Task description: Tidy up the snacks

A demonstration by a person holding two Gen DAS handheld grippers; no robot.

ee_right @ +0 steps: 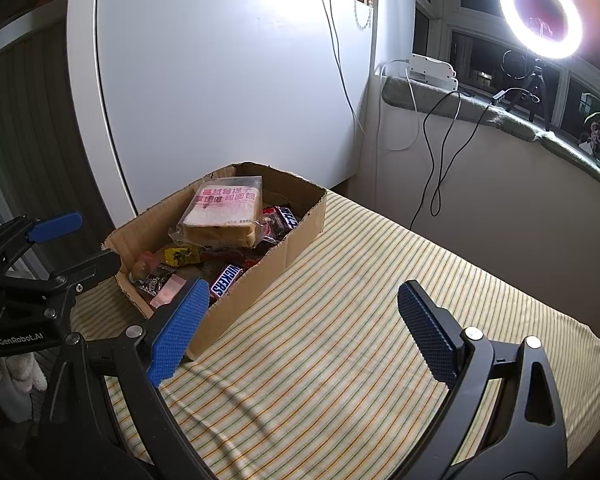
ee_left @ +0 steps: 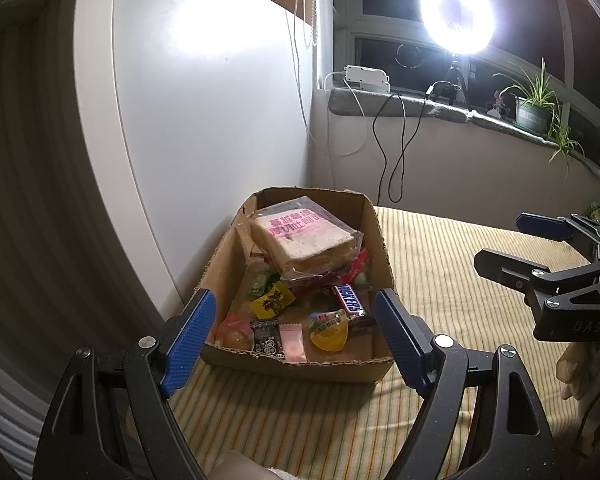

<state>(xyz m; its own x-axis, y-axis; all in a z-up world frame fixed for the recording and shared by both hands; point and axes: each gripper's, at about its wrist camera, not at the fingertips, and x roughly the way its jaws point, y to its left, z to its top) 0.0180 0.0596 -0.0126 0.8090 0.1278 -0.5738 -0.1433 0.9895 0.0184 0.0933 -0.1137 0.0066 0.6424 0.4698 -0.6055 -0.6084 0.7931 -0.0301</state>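
Note:
An open cardboard box (ee_left: 300, 368) (ee_right: 260, 284) stands on the striped cloth at the left, beside a white panel. Inside, a bagged bread slice (ee_left: 304, 236) (ee_right: 222, 212) with pink print lies on top at the far end. Nearer lie a Snickers bar (ee_left: 350, 300) (ee_right: 226, 280), a yellow candy packet (ee_left: 270, 302), a yellow jelly cup (ee_left: 328, 330) and a pink sachet (ee_left: 293, 342). My left gripper (ee_left: 294, 336) (ee_right: 80, 244) is open, its blue pads level with the box's near corners. My right gripper (ee_right: 304, 332) (ee_left: 516, 246) is open over bare cloth to the box's right.
The striped cloth (ee_right: 360, 300) stretches right of the box. A white cabinet panel (ee_left: 200, 120) rises just behind and left of it. On the window sill are a bright ring light (ee_left: 456, 16), a white power strip (ee_left: 366, 78) with hanging cables (ee_left: 396, 148), and a potted plant (ee_left: 534, 110).

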